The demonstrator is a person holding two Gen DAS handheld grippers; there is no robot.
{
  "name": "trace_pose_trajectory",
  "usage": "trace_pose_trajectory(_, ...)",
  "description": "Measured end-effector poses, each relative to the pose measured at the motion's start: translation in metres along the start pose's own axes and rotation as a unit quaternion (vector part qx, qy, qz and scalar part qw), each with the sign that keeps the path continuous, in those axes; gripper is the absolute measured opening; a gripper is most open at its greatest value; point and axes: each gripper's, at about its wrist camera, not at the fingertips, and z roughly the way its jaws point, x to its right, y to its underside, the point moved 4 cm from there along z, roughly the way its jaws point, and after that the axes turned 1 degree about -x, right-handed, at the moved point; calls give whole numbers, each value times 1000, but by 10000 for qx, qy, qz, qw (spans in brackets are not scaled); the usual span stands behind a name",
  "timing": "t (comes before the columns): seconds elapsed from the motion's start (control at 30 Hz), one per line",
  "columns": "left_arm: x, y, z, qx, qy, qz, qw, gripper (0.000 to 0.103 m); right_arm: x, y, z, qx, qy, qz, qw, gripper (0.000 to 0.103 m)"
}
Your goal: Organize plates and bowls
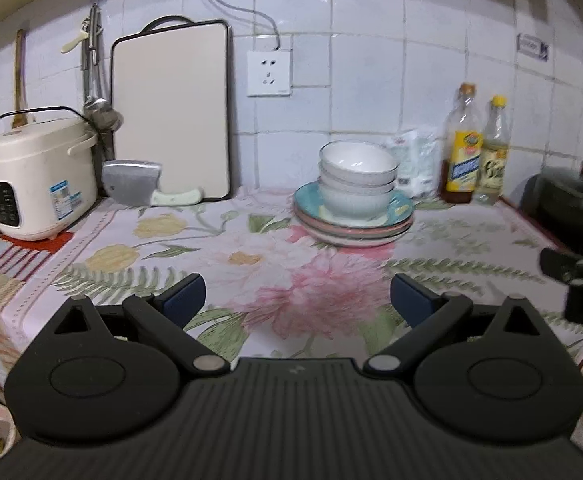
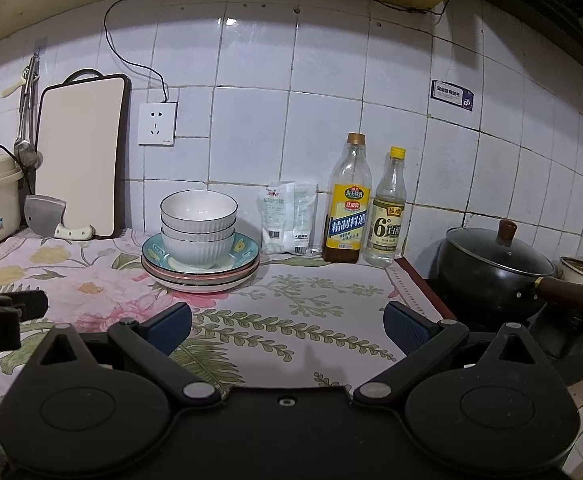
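Both the left claw [image 1: 297, 300] and right claw [image 2: 287, 328] hang released and empty low in frame, while the nested bowls [image 2: 198, 229] on the plates [image 2: 201, 270] at mid-frame could topple if grabbed off-centre.

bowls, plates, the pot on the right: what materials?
Bowls: likely glazed ceramic; glossy white inside, ribbed walls, dark rim.
Plates: likely glazed ceramic; shiny teal and pink faces.
Pot: dark metal body, probably coated; lid looks like glass; knob and handle look like wood.
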Motion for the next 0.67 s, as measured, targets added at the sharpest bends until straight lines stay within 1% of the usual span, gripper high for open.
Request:
trace_pose_trajectory(0.1, 2, 0, 0, -9, 69, 49, 10000, 100, 1, 0, 1, -17, 14, -3, 10000, 103)
trace_pose_trajectory(0.3, 3, 2, 2, -59, 39, 81, 9999, 100, 2, 2, 3, -59, 21, 4, 10000, 103)
trace_pose_trajectory(0.67, 3, 5, 3, -122, -145, 34, 9998, 100, 4, 2, 7, -159, -30, 110, 9998, 103)
